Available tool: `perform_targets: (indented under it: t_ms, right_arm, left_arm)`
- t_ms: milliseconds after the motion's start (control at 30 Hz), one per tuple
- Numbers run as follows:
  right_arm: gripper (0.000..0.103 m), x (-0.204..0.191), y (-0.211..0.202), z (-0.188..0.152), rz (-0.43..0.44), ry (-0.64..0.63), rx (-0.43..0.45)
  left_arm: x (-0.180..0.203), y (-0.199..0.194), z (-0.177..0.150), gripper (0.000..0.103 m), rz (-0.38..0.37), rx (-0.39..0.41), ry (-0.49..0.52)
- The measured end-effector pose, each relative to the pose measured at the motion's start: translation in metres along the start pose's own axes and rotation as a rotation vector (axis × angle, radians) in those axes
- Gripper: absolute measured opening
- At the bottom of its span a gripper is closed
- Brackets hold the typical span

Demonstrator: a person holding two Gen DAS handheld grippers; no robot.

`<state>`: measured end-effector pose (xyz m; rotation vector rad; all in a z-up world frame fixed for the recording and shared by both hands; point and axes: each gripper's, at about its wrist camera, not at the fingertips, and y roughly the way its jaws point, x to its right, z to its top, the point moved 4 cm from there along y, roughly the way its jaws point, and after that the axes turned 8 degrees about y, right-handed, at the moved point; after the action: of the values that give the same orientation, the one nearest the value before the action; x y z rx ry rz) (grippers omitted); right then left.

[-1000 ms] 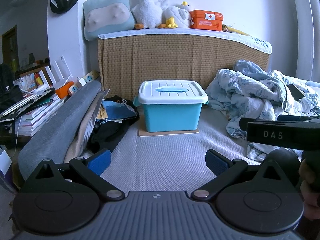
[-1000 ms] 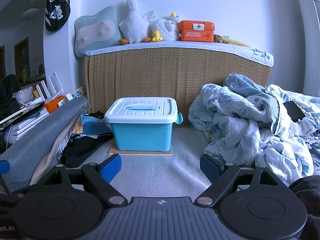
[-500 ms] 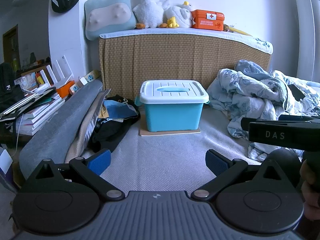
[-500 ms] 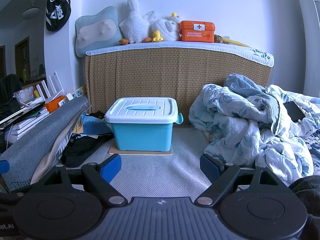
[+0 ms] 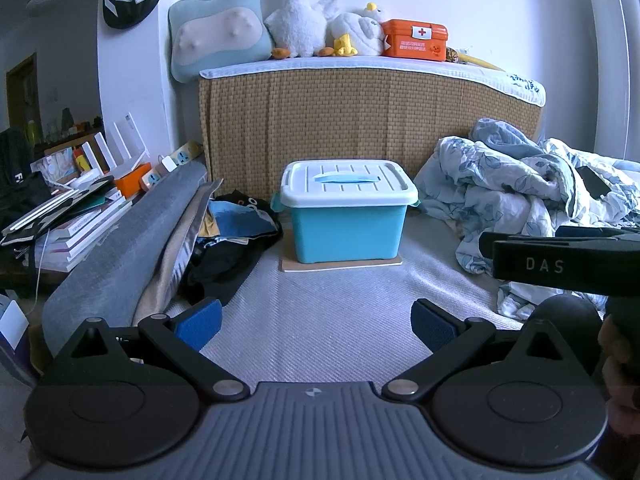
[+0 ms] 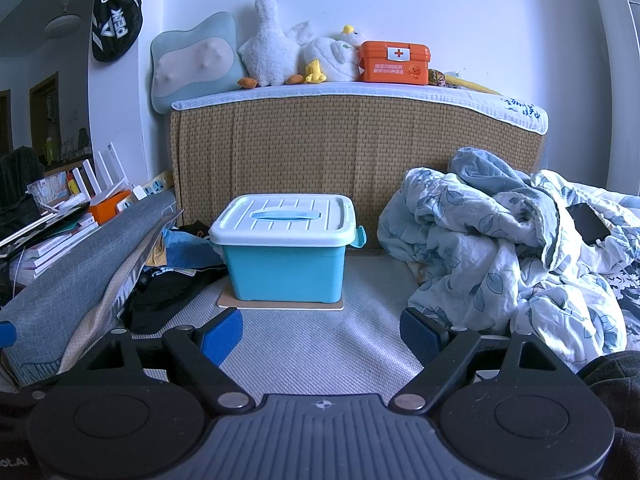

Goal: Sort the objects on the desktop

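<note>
A bed [image 6: 320,344] with a pale woven mat carries a flat board [image 6: 280,305], and a blue storage box [image 6: 286,248] with a white lid stands on it. A crumpled quilt [image 6: 500,248] lies to the right, dark clothes [image 6: 168,292] to the left.

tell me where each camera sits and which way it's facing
Left wrist: sits on the left gripper, looking forward and slightly down across the mat at the blue storage box; its two open fingers show, plus the right gripper and a hand at the right edge.
Right wrist: sits on the right gripper, facing the same blue storage box, here left of centre; its open fingers show, and the crumpled quilt fills the right.
Shared: the box, wicker headboard, plush goose and orange first-aid case.
</note>
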<state>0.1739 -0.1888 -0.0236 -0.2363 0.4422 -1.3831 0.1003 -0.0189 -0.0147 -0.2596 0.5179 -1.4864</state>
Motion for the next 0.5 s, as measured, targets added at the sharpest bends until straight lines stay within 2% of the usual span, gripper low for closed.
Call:
perform_targets:
  t_ms: [500]
  right_arm:
    - [0.089, -0.0004, -0.0005, 0.0003, -0.004, -0.003, -0.001]
  left_arm:
    - [0.0001, -0.0033, -0.0022, 0.103, 0.001, -0.001, 0.001]
